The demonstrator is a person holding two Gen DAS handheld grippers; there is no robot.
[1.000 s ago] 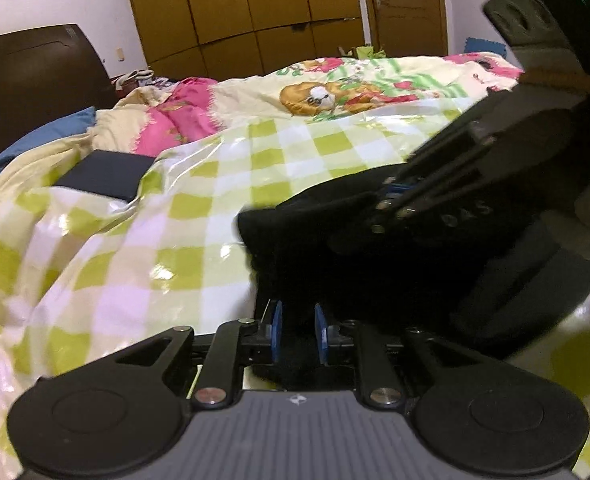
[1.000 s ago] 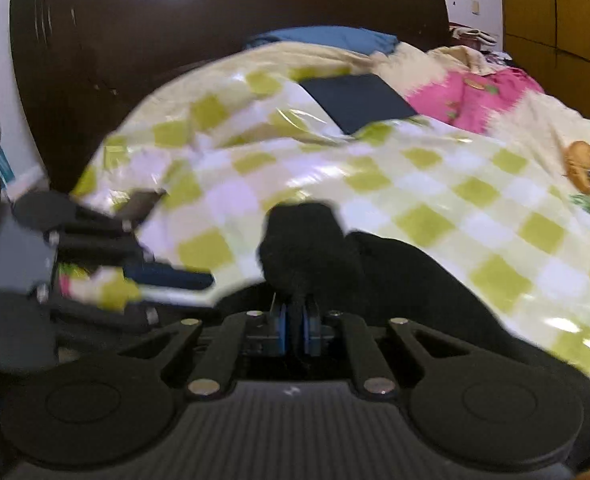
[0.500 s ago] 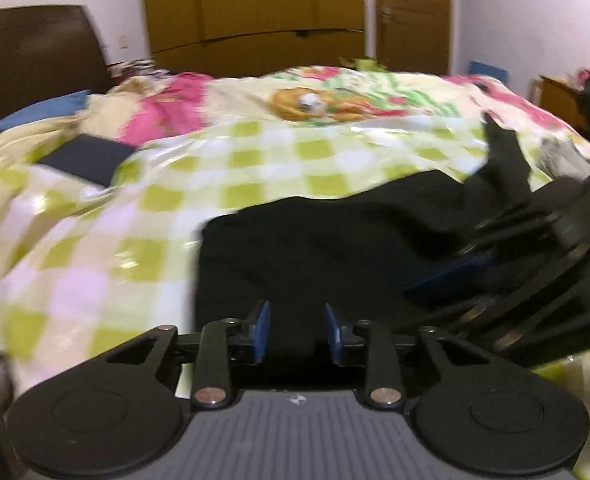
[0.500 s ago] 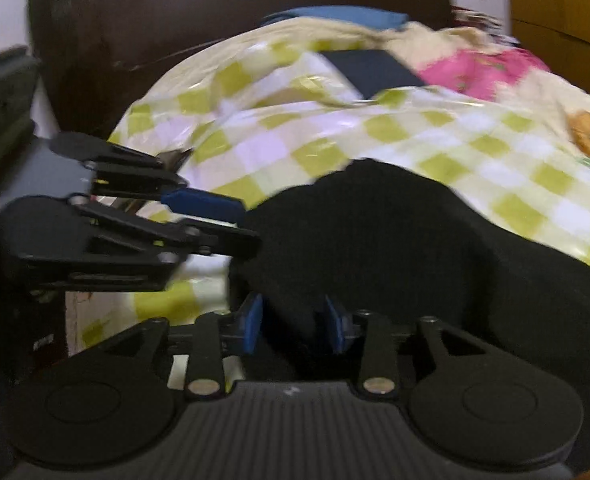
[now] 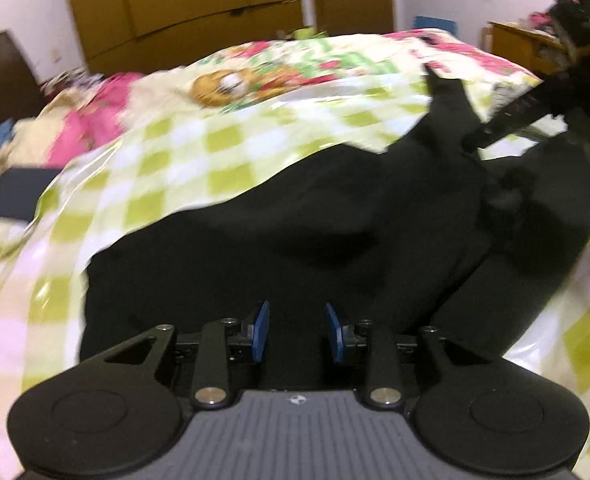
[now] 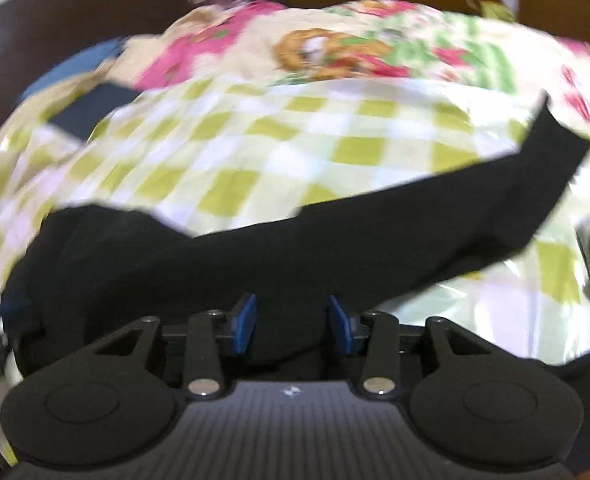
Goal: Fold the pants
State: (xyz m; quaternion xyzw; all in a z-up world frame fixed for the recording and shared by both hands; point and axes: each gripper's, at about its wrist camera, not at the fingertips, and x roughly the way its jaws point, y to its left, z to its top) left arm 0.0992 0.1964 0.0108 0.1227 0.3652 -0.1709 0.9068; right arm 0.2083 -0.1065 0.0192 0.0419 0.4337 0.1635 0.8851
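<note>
Black pants [image 5: 295,232] lie spread across a green-checked bed cover [image 5: 199,160]. Above them, the left gripper [image 5: 297,330] and right gripper [image 6: 291,322] hang with blue pads apart, pinching nothing, the right's jaws having just been opening. Floral bedding [image 6: 335,48] lies beyond.

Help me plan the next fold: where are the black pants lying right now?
The black pants lie spread on the green-checked sheet at the bed's near edge, just ahead of both grippers; in the right wrist view one leg stretches toward the upper right.
</note>
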